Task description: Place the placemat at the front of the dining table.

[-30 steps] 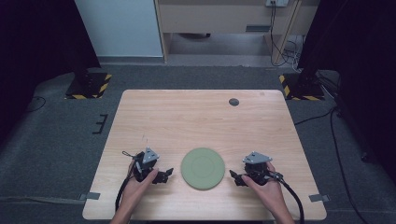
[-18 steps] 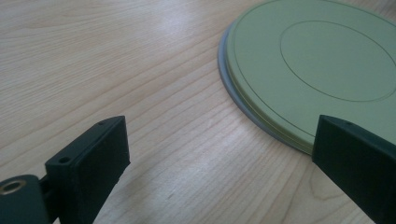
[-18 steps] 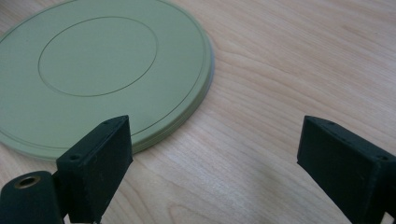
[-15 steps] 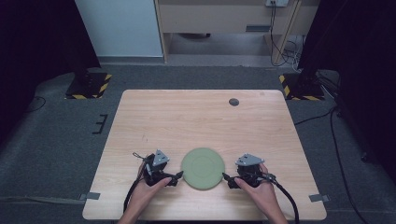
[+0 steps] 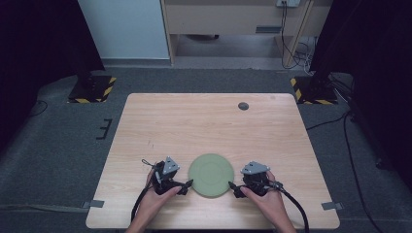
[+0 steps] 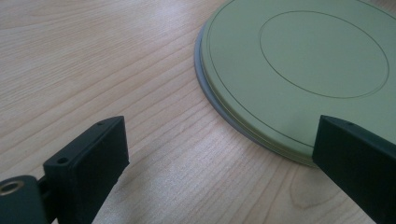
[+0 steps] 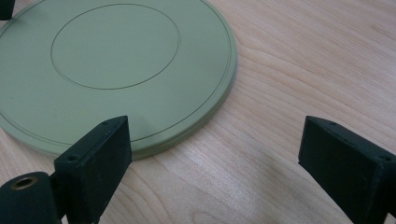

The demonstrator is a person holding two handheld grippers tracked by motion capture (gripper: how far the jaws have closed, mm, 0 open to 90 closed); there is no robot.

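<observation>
A flat round green plate lies on the wooden table near its front edge. My left gripper is at the plate's left rim, jaws wide open. In the left gripper view the plate fills the upper right, and my left gripper has one jaw over the rim and the other over bare wood. My right gripper is at the plate's right rim, also open. In the right gripper view the plate lies upper left; my right gripper straddles its edge.
A small dark round cap sits at the table's far right. Cables trail from both grippers off the front edge. Grey carpet surrounds the table, with a cabinet and black-and-yellow floor bases beyond.
Both grippers have moved inward toward the plate, from a little apart to its left and right rims. The plate has not moved.
</observation>
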